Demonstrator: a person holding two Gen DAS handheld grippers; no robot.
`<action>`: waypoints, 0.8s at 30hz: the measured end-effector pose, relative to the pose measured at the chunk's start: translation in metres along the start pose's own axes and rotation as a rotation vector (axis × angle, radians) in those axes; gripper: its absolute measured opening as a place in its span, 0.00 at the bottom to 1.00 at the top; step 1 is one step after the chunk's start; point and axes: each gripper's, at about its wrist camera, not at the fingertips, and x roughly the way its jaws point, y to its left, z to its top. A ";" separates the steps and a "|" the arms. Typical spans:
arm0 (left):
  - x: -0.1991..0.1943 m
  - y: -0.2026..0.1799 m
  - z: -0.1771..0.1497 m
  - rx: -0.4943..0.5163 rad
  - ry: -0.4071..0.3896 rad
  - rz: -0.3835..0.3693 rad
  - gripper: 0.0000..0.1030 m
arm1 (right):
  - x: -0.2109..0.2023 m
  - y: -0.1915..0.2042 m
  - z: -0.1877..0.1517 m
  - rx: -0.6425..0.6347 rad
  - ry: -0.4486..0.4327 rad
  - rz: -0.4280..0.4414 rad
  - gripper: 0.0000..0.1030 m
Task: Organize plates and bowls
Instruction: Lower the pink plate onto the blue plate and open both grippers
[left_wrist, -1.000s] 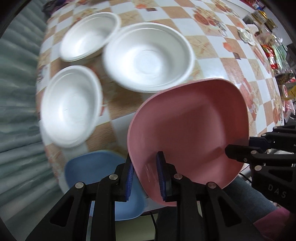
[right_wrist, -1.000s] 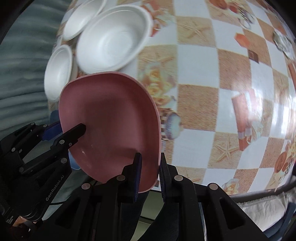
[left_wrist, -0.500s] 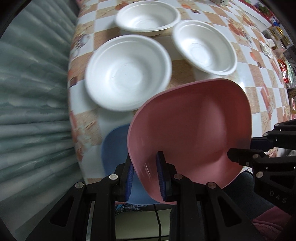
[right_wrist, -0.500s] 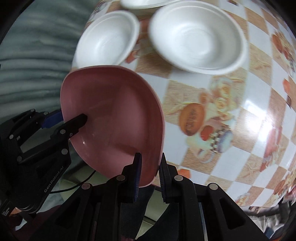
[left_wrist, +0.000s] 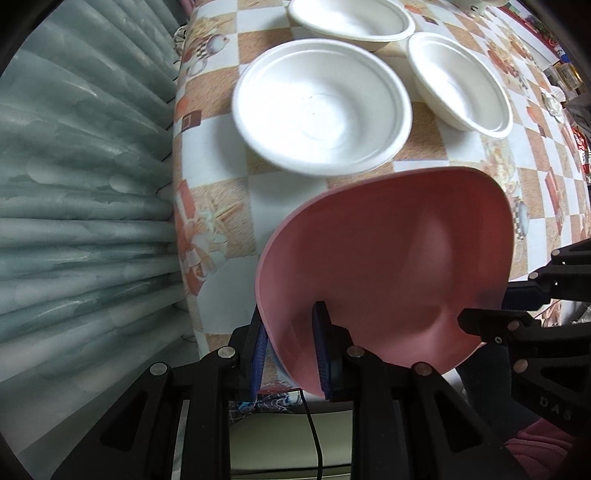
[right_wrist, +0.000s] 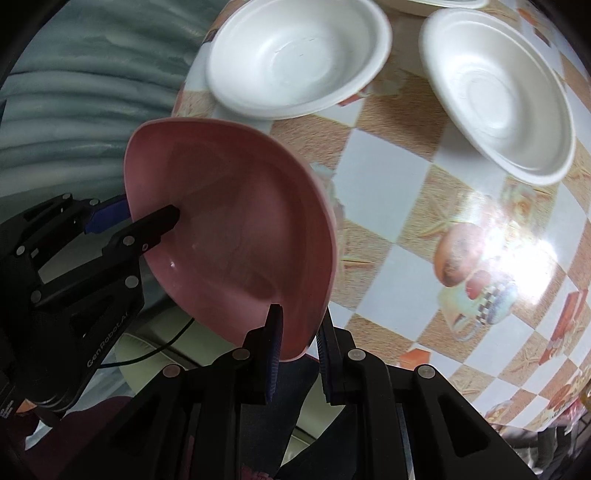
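While the left claw (left_wrist: 291, 350) looks forward from the left wrist, its two blue pads pinch the near rim of the pink plate (left_wrist: 399, 266), which is lifted and tilted above the table (left_wrist: 218, 206). Beyond the plate stand three white bowls: one (left_wrist: 321, 110) straight ahead, one (left_wrist: 461, 81) ahead to the right, one (left_wrist: 351, 20) farther behind. The right claw (left_wrist: 484, 306) grips the plate's right edge.

From the right wrist, the right claw (right_wrist: 297, 345) is pressed on the plate's (right_wrist: 236, 236) lower rim, one pad inside and one outside. The left claw (right_wrist: 131, 218) holds the far left rim. Two bowls show ahead, one (right_wrist: 295, 55) just past the plate, the other (right_wrist: 498, 92) to the right.

I judge the main risk is that both claws hold only thin rim. If one pulls or twists against the other, the plate can slip out, or its tilted front edge can knock the nearest bowl.
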 end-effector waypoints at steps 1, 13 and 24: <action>0.001 0.000 -0.001 0.001 0.002 0.005 0.25 | 0.003 0.004 0.003 -0.004 0.006 0.002 0.20; 0.010 0.000 -0.001 0.005 0.017 0.008 0.25 | 0.042 0.020 0.011 0.001 0.060 0.009 0.20; -0.005 -0.003 0.002 -0.005 -0.081 0.056 0.76 | 0.040 0.023 0.012 0.041 -0.008 -0.021 0.72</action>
